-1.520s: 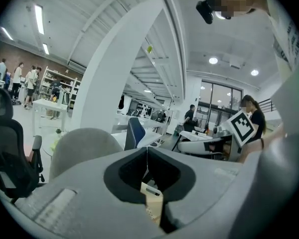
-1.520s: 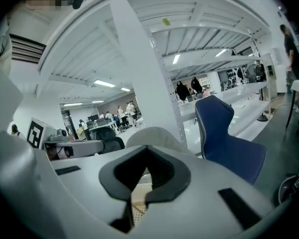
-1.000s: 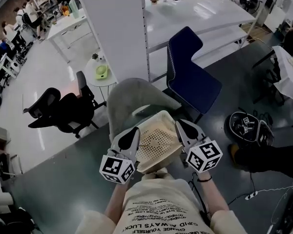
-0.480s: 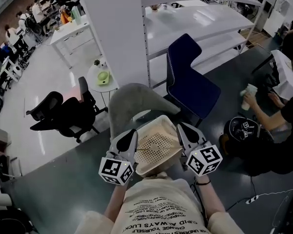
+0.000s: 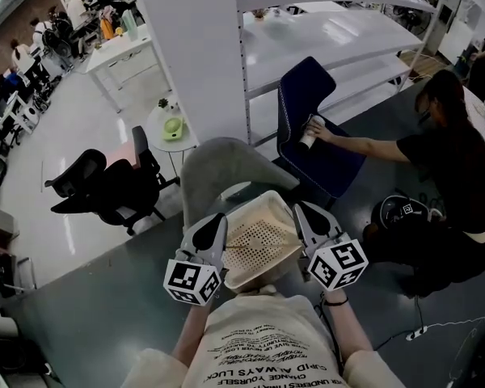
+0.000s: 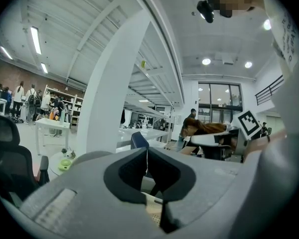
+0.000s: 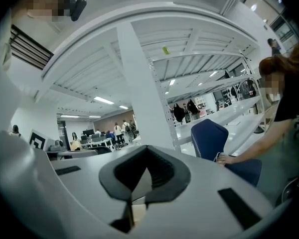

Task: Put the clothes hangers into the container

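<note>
Left gripper (image 5: 214, 231): jaws pressed together, nothing seen between them; sits at lower centre, just left of the container.
Right gripper (image 5: 309, 219): jaws closed too, tips meeting; sits just right of the container.
Container (image 5: 267, 194): beige perforated basket, lower centre, between the two grippers; whether either one touches it cannot be told.
Grey chair (image 5: 226, 162): directly beyond the container, back curving up toward centre frame.
Blue chair (image 5: 315, 132): right of centre, just past the grey chair, against the white shelving (image 5: 331, 31).
Second person (image 5: 440, 148): crouches at the right edge, arm stretched to the blue chair, hand around a pale cup (image 5: 309, 132).
Black office chair (image 5: 105, 188): left of centre on the pale floor.
Round side table (image 5: 168, 128): beside the white pillar (image 5: 194, 47), green item on top.
Black object with square marker (image 5: 402, 211): on the dark floor, right of the right gripper.
</note>
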`<state>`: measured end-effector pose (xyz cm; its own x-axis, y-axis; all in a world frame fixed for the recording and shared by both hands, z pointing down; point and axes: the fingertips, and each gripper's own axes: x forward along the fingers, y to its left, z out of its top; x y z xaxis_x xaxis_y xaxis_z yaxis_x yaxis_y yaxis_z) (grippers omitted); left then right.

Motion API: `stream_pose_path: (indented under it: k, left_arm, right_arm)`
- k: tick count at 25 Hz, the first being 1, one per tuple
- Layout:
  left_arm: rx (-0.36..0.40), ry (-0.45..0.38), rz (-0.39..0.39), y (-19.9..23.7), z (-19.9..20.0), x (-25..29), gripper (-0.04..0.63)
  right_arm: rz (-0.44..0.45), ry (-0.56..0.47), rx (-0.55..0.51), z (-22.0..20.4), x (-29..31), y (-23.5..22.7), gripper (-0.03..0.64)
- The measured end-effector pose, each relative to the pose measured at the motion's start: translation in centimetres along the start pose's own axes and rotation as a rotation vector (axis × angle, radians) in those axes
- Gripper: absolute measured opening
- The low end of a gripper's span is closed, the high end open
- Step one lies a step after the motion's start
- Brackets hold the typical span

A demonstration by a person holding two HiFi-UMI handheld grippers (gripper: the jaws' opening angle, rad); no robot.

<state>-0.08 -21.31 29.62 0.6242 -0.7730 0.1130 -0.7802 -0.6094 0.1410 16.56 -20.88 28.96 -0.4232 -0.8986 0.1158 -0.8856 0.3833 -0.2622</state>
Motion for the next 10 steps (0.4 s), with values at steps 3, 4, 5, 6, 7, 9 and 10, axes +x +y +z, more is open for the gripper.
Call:
stream_pose_path:
  k: [3, 4, 5, 6, 7, 9, 10]
  left_arm:
    - [0.001, 0.004, 0.003, 0.01, -0.09, -0.01, 0.023]
    - [0.002, 0.004, 0.004, 0.01, -0.11, 0.00, 0.023]
    - [0.002, 0.003, 0.004, 0.00, -0.14, 0.02, 0.023]
    - [0.002, 0.003, 0.004, -0.03, -0.18, 0.04, 0.023]
    - [0.002, 0.004, 0.003, -0.07, -0.22, 0.07, 0.023]
    - [0.004, 0.006, 0.003, -0.13, -0.32, 0.12, 0.023]
    - [0.005, 0.007, 0.003, -0.15, -0.37, 0.14, 0.023]
  right_arm:
    - [0.001, 0.000, -0.001, -0.07, 0.01, 0.05, 0.003]
    - [0.001, 0.000, -0.002, -0.08, 0.03, 0.08, 0.003]
    - [0.001, -0.001, -0.003, -0.11, 0.05, 0.08, 0.003]
    - [0.001, -0.001, -0.003, -0.15, 0.05, 0.06, 0.003]
    - [0.001, 0.000, -0.004, -0.21, 0.06, 0.04, 0.003]
    - [0.000, 0.001, -0.006, -0.31, 0.06, 0.00, 0.003]
    - [-0.001, 0.001, -0.007, -0.37, 0.06, -0.01, 0.003]
